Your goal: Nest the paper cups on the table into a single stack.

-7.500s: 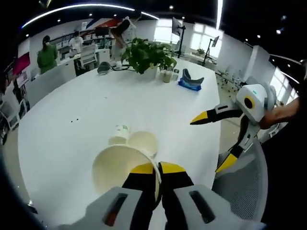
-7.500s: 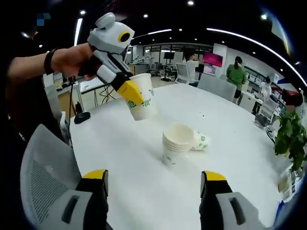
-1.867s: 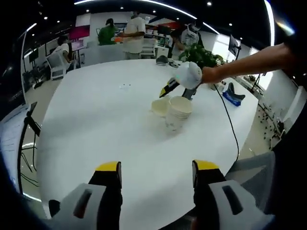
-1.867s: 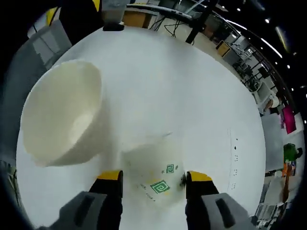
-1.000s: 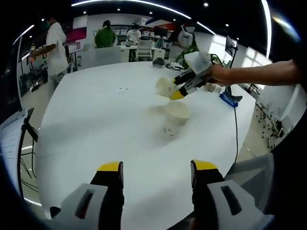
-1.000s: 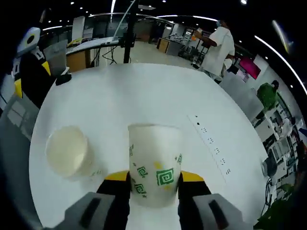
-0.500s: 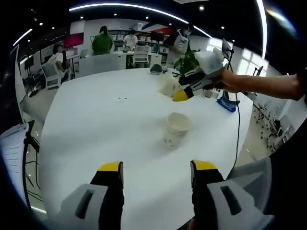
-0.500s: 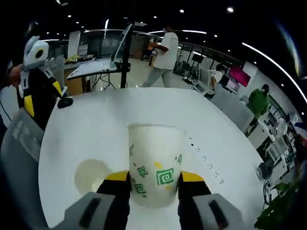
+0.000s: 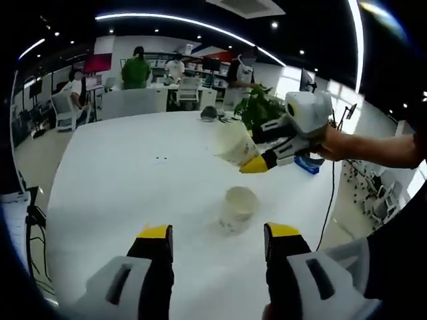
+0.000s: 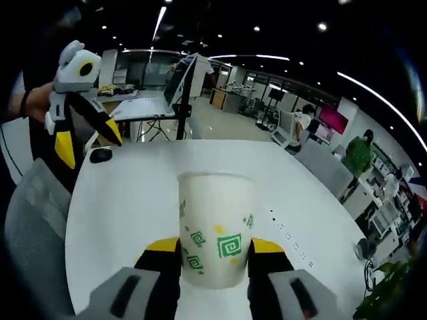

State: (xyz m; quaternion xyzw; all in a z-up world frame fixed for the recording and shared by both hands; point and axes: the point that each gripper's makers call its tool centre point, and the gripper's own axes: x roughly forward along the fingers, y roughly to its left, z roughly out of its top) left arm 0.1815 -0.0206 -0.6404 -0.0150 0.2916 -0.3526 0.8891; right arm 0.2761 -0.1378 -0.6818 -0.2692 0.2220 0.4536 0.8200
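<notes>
Grey grippers with yellow-tipped black jaws; dark wristband (image 10: 25,104) worn.

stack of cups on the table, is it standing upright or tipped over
Upright. In the left gripper view the stack stands on the white table, open mouth up, while the right claw holds another cup above it.

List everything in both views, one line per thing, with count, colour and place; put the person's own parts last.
held paper cup: one, white with green squares, between the right gripper's jaws, above the table
cup stack: one, white, standing on the table
table: one, white
potted plant: one, green, at the table's far edge
mouse: one, dark, near the table's edge
grey chair: one, beside the table
left gripper: yellow-tipped, open, empty
right gripper: yellow-tipped, shut on the cup
</notes>
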